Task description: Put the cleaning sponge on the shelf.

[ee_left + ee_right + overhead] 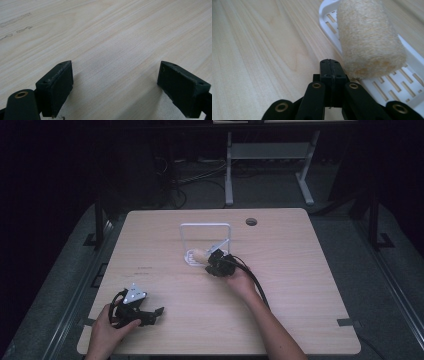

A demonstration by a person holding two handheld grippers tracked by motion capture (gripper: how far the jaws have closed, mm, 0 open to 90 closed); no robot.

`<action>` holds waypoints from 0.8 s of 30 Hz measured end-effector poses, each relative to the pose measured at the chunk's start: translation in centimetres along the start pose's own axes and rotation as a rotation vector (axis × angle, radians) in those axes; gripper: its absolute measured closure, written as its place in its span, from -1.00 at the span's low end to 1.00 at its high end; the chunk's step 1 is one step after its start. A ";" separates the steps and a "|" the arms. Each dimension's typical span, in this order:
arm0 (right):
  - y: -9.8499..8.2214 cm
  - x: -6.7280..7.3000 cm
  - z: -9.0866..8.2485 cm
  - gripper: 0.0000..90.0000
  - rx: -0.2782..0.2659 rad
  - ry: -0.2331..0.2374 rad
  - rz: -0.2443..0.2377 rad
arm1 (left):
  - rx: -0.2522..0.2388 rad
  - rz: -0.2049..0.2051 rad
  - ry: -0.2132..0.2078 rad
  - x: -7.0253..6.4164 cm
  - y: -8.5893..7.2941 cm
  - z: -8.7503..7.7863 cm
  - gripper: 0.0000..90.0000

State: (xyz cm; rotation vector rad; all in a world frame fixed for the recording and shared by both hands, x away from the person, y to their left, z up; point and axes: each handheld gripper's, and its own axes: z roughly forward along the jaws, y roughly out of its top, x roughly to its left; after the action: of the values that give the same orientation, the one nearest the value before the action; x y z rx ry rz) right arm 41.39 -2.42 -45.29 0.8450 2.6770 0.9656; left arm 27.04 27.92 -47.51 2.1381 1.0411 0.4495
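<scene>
My jaws are matte black with brass-coloured rivets. The pale wood-grain bench [262, 50] carries a white slotted plastic rack [409, 82] and a coarse, straw-beige fibrous loofah roll [369, 40].

High view: fixed above the near edge, looking forward and down over the whole table [280, 320]. Both gripper views sit low and close to the wood (shared with high view); right one faces the white rack [409, 82].
</scene>
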 end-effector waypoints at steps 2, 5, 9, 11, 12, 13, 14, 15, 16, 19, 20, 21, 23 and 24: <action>-0.1 -0.2 0.0 0.99 -0.002 -0.003 0.010 | 0.000 0.000 0.000 0.0 0.0 0.0 -0.72; -0.1 -0.3 -0.1 0.99 -0.001 -0.009 0.014 | 0.000 0.000 0.000 0.0 0.0 0.0 -0.72; -0.2 -0.7 -0.2 0.99 -0.006 -0.018 0.032 | 0.000 0.000 0.000 0.0 0.0 0.0 -0.72; -0.3 -1.1 -0.3 0.99 -0.004 -0.027 0.039 | 0.000 0.000 0.000 0.0 0.0 0.0 -0.72; -0.4 -1.2 -0.2 0.99 -0.002 -0.036 0.039 | 0.000 -0.001 0.000 0.0 0.0 0.0 -0.72; -0.4 -1.3 -0.2 0.99 -0.003 -0.038 0.041 | 0.000 0.000 0.000 0.0 0.0 0.0 -0.72; -0.5 -1.5 -0.2 0.99 -0.002 -0.041 0.040 | 0.000 0.000 0.000 0.0 0.0 0.0 -0.72; -0.5 -1.6 -0.2 0.99 -0.001 -0.047 0.042 | 0.000 0.000 0.000 0.0 0.0 0.0 -0.72; -0.6 -1.7 -0.3 0.99 0.000 -0.049 0.048 | 0.000 0.000 0.000 0.0 0.0 0.0 -0.72; -0.7 -2.1 -0.3 0.99 -0.001 -0.058 0.058 | 0.000 0.000 0.000 0.0 0.0 0.0 -0.72; -0.7 -2.2 -0.3 0.99 0.000 -0.064 0.059 | 0.000 0.000 0.000 0.0 0.0 0.0 -0.72; -0.7 -2.3 -0.3 0.99 0.000 -0.066 0.063 | 0.000 0.000 0.000 0.0 0.0 0.0 -0.72; -0.8 -2.5 -0.4 0.99 0.000 -0.073 0.066 | -0.001 -0.001 0.000 0.0 0.0 0.0 -0.72; -0.8 -2.6 -0.4 0.99 0.000 -0.077 0.069 | -0.001 -0.001 0.000 0.0 0.0 0.0 -0.72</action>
State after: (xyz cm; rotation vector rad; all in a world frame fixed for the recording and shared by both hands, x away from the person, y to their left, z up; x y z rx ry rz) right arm 43.05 -4.58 -45.57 0.9606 2.5983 0.9283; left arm 27.03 27.91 -47.51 2.1373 1.0414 0.4494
